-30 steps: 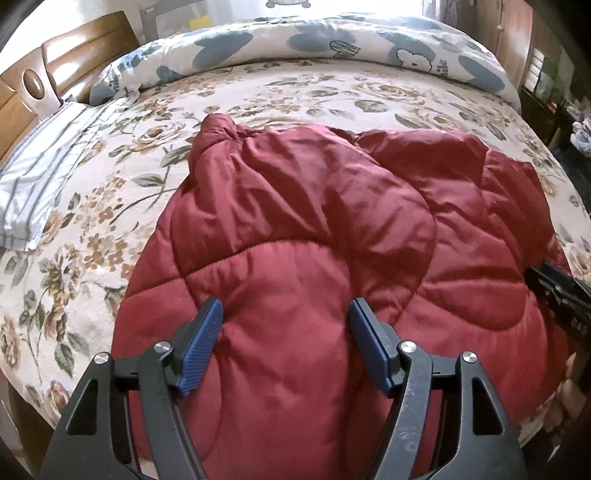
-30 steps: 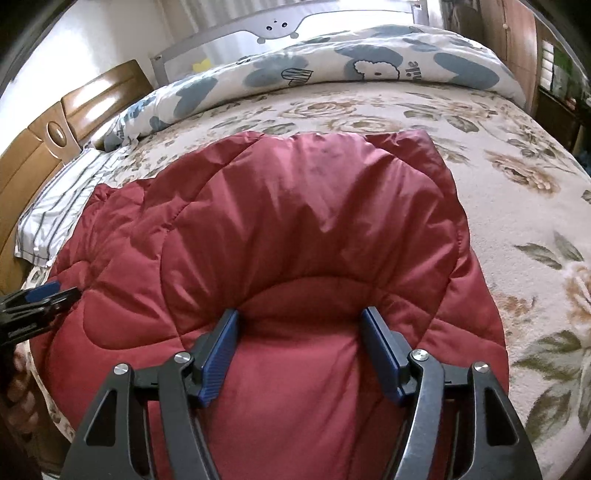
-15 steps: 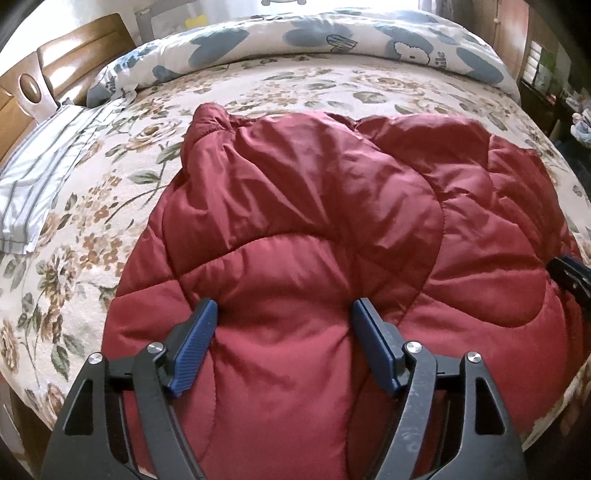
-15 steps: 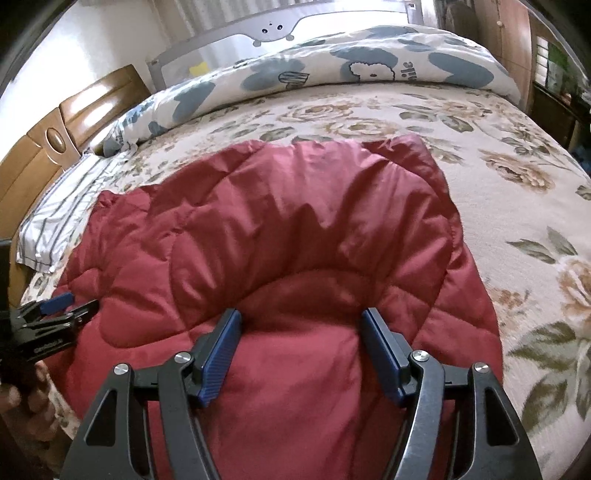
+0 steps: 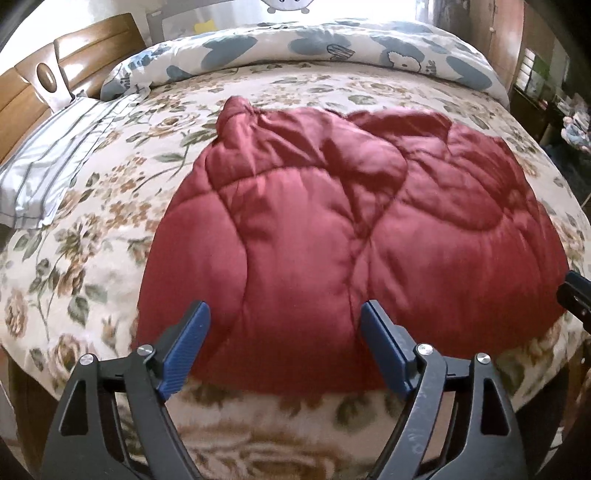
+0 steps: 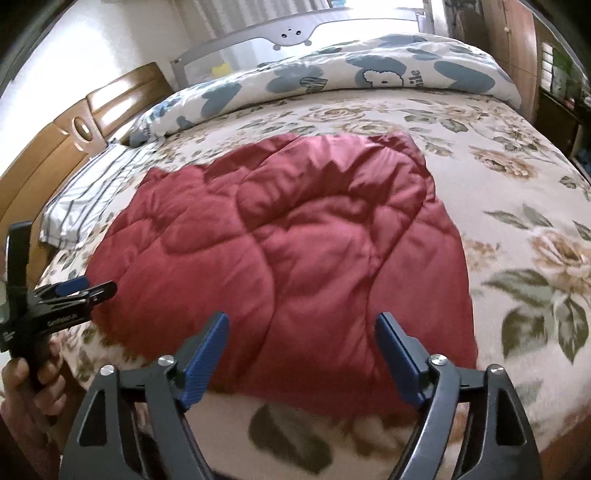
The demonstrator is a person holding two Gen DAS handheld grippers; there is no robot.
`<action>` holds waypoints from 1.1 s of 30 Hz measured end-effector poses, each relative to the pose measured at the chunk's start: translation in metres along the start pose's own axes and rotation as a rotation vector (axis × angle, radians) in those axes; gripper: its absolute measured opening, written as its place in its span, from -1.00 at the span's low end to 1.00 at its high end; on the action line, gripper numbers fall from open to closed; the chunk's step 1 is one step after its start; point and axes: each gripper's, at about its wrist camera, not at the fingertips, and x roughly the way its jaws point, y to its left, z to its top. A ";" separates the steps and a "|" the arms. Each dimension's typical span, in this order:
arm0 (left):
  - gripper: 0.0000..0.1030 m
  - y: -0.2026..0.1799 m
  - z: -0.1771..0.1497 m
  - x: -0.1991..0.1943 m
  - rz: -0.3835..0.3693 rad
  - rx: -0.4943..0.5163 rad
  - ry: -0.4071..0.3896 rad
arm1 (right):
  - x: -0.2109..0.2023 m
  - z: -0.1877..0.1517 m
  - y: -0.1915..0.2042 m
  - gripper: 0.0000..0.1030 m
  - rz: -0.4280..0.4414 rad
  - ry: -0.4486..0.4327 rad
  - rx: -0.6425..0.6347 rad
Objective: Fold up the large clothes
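A dark red quilted padded garment (image 5: pixel 332 229) lies folded in a thick bundle on the floral bed, also in the right wrist view (image 6: pixel 280 258). My left gripper (image 5: pixel 284 332) is open and empty, raised over the garment's near edge, not touching it. My right gripper (image 6: pixel 301 343) is open and empty, raised over the near edge further right. The left gripper also shows at the left of the right wrist view (image 6: pixel 74 291), held in a hand. The right gripper's tip shows at the right edge of the left wrist view (image 5: pixel 576 295).
The bed has a floral cover (image 5: pixel 92 236). A rolled blue-and-white duvet (image 5: pixel 332 48) lies along the far side. A striped folded cloth (image 5: pixel 55 162) lies at the left by the wooden headboard (image 5: pixel 33 85). A grey bed rail (image 6: pixel 295 33) stands behind. Furniture stands at the right (image 6: pixel 517 55).
Both grippers have pulled back and up from the garment toward the bed's near edge. The bed cover now shows below the garment. Both stay open.
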 end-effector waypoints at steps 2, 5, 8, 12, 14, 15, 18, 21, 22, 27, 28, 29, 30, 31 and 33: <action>0.65 -0.003 -0.008 -0.004 0.005 0.018 0.015 | -0.005 -0.009 0.003 0.70 0.008 0.011 -0.004; 0.65 -0.013 -0.017 -0.009 0.015 0.065 0.038 | -0.008 -0.019 0.009 0.70 0.016 0.043 -0.026; 0.65 -0.021 -0.021 -0.017 0.034 0.094 0.045 | -0.018 -0.024 0.018 0.71 0.030 0.049 -0.050; 0.65 -0.024 -0.017 -0.035 0.033 0.109 0.033 | -0.036 -0.019 0.025 0.85 0.035 0.036 -0.052; 0.66 -0.022 -0.012 -0.044 0.036 0.104 0.021 | -0.048 -0.013 0.027 0.88 0.034 0.022 -0.053; 0.67 -0.021 -0.010 -0.047 0.036 0.101 0.016 | -0.052 -0.010 0.028 0.90 0.038 0.014 -0.054; 0.67 -0.018 -0.004 -0.051 0.033 0.080 0.011 | -0.061 -0.005 0.028 0.97 0.045 -0.010 -0.055; 0.67 -0.018 -0.001 -0.045 0.034 0.068 0.028 | -0.053 -0.003 0.025 0.97 0.036 0.003 -0.045; 0.67 -0.017 0.000 -0.042 0.030 0.063 0.038 | -0.049 -0.003 0.024 0.97 0.033 0.012 -0.038; 0.67 -0.018 0.002 -0.035 0.046 0.057 0.049 | -0.029 -0.003 0.017 0.97 0.031 0.067 -0.002; 0.67 -0.017 0.003 -0.034 0.047 0.057 0.049 | -0.027 -0.003 0.016 0.97 0.028 0.070 0.001; 0.67 -0.017 0.003 -0.033 0.047 0.056 0.052 | -0.025 -0.002 0.016 0.97 0.023 0.073 0.003; 0.67 -0.017 0.004 -0.032 0.047 0.055 0.053 | -0.023 0.000 0.016 0.97 0.023 0.076 0.002; 0.67 -0.017 0.005 -0.032 0.047 0.055 0.053 | -0.022 0.001 0.016 0.97 0.023 0.078 0.001; 0.67 -0.017 0.007 -0.032 0.052 0.059 0.047 | -0.021 0.004 0.017 0.97 0.027 0.079 -0.001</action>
